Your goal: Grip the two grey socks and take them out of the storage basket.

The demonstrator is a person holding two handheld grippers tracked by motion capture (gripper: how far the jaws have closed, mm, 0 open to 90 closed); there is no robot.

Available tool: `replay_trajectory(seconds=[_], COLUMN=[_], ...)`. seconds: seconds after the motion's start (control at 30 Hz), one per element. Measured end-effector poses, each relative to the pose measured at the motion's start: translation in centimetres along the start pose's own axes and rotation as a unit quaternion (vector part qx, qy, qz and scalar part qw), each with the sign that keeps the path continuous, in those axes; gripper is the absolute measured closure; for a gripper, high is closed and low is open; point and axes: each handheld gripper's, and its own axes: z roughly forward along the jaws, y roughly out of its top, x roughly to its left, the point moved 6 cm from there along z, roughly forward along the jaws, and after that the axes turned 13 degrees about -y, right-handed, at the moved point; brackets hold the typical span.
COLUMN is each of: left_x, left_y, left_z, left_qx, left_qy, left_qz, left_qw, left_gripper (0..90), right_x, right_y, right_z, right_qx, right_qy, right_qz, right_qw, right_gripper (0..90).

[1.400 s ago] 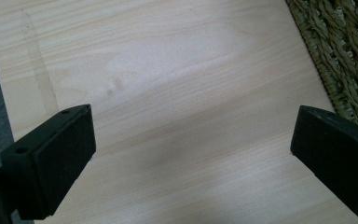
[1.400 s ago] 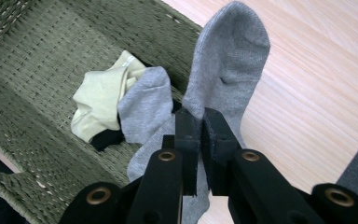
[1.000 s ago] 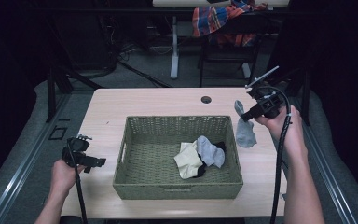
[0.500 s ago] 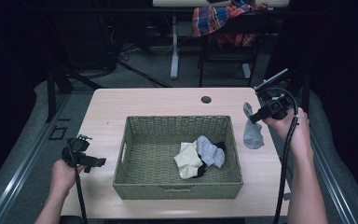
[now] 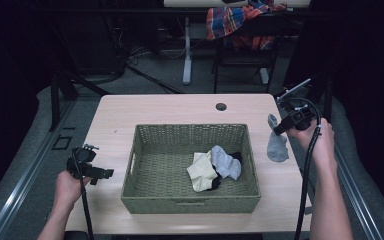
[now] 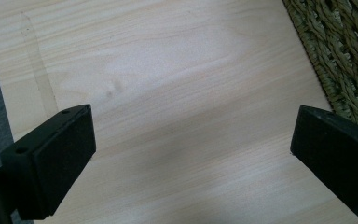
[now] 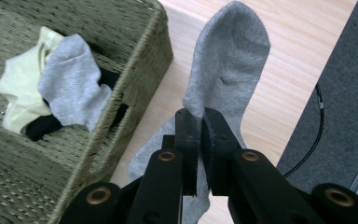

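The right gripper's (image 7: pixel 200 122) jaws were pinched on a grey sock (image 7: pixel 223 65) hanging beside the basket (image 5: pixel 190 204), a thin grip it could slip from, while the left gripper (image 6: pixel 193 154) gaped empty.

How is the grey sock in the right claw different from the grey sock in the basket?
The held grey sock hangs outside the basket, pinched in the right claw; the basket's grey sock lies free on other socks. The held one looks darker and stretched out; the basket one is paler and crumpled. Both are grey.
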Motion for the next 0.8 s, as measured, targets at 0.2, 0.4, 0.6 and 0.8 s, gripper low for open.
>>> replay_trajectory(seconds=[0.2,0.4,0.6,0.8], left_x=[0.0,0.0,-0.1,-0.2], left_y=[0.0,0.0,0.1,0.4], left_z=[0.0,0.0,0.0,0.0], left_qx=[-0.002,-0.002,-0.003,-0.003], left_qy=[0.000,-0.001,-0.001,-0.003], left_qz=[-0.001,0.000,0.000,0.003], left_qw=[1.0000,1.0000,1.0000,1.0000], left_gripper=[0.1,0.1,0.1,0.1], right_x=[-0.5,-0.9,-0.8,-0.5], right_y=[-0.3,-0.7,-1.1,-1.6], right_z=[1.6,3.7,6.1,8.0], right_qx=[0.017,0.033,0.057,0.070], right_qy=[-0.002,-0.004,0.001,0.002], right_qz=[0.002,0.014,0.011,0.019], right_qw=[0.9998,0.9993,0.9983,0.9974], right_gripper=[85.9,85.9,85.9,85.9])
